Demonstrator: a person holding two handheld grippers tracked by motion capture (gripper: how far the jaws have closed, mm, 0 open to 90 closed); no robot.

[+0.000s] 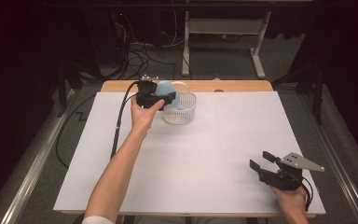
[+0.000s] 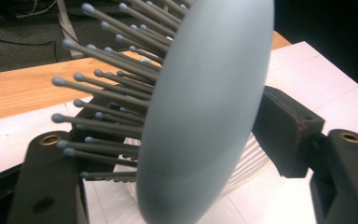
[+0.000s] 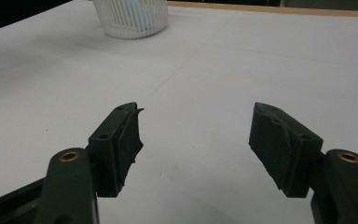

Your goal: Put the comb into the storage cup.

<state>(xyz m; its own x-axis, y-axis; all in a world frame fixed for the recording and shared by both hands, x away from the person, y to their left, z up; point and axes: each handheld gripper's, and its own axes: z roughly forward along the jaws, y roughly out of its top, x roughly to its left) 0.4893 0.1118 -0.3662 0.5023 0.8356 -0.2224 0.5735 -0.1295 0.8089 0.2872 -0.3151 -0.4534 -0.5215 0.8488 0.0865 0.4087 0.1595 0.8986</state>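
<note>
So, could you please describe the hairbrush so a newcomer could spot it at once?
Start at the white table and find the white slatted basket near its far edge. The pale blue hairbrush stands over its rim between the left gripper's jaws, grey ball-tipped bristles showing.

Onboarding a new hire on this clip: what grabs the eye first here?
The pale blue hairbrush with its grey bristles, standing between the jaws of the left gripper right over the white slatted basket at the far side of the table. The right jaw pad stands clear of the brush. Then the right gripper, jaws wide with nothing between them, near the table's front right corner.
</note>
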